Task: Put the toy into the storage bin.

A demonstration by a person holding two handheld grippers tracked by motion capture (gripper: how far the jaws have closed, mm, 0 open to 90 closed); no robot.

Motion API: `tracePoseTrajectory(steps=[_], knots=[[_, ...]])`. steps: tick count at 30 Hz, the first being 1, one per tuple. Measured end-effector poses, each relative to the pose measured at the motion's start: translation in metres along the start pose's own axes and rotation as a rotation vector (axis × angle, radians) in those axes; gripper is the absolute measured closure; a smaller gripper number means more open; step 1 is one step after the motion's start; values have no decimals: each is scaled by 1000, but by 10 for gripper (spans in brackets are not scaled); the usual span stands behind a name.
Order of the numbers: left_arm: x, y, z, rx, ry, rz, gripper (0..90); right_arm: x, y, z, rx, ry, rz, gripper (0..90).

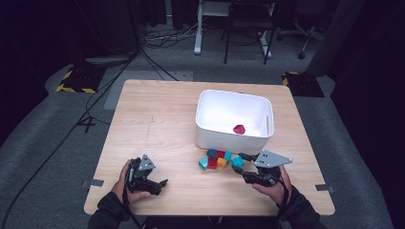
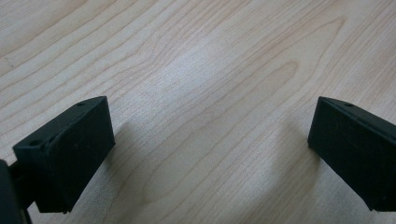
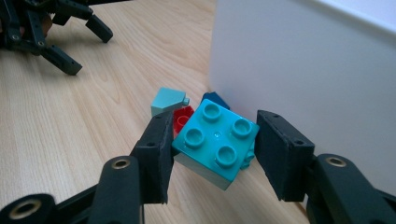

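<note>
My right gripper (image 1: 240,163) is shut on a teal four-stud brick (image 1: 237,161), held tilted just above the table by the pile of bricks (image 1: 216,160). In the right gripper view both jaws of the right gripper (image 3: 211,154) press the sides of the teal brick (image 3: 215,137). Behind it lie a pale teal brick (image 3: 167,101), a red one (image 3: 183,117) and a dark blue one (image 3: 215,99). My left gripper (image 1: 160,183) rests open at the front left of the table. Between the wide-apart jaws of the left gripper (image 2: 210,140) there is bare wood.
A white bin (image 1: 229,138) stands behind the pile with a magenta brick (image 1: 239,129) inside; its wall (image 3: 303,70) rises close on the right in the right gripper view. The left gripper (image 3: 86,46) appears far off there. The wooden table (image 1: 157,124) ends near both hands.
</note>
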State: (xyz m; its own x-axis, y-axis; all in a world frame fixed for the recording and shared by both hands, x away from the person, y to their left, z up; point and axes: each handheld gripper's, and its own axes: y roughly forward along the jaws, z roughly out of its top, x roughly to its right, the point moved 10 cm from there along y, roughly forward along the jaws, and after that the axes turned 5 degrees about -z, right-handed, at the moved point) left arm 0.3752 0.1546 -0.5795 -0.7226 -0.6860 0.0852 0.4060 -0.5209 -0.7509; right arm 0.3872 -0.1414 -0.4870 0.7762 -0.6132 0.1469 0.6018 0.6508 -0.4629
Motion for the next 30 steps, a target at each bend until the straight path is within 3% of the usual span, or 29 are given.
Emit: tracePoseTrajectory(steps=[2,12,21,30], knots=[[0,0,0,0,0,-1,6,1,-3,5,16,17,-5,488],[0,0,0,-1,2,2,6,15,-21,21,45,9,-44,489],[0,0,0,-2,1,-1,6,35,-44,47,98,-1,-81,489],[0,0,0,-2,2,2,6,53,-53,62,112,4,-108,489]])
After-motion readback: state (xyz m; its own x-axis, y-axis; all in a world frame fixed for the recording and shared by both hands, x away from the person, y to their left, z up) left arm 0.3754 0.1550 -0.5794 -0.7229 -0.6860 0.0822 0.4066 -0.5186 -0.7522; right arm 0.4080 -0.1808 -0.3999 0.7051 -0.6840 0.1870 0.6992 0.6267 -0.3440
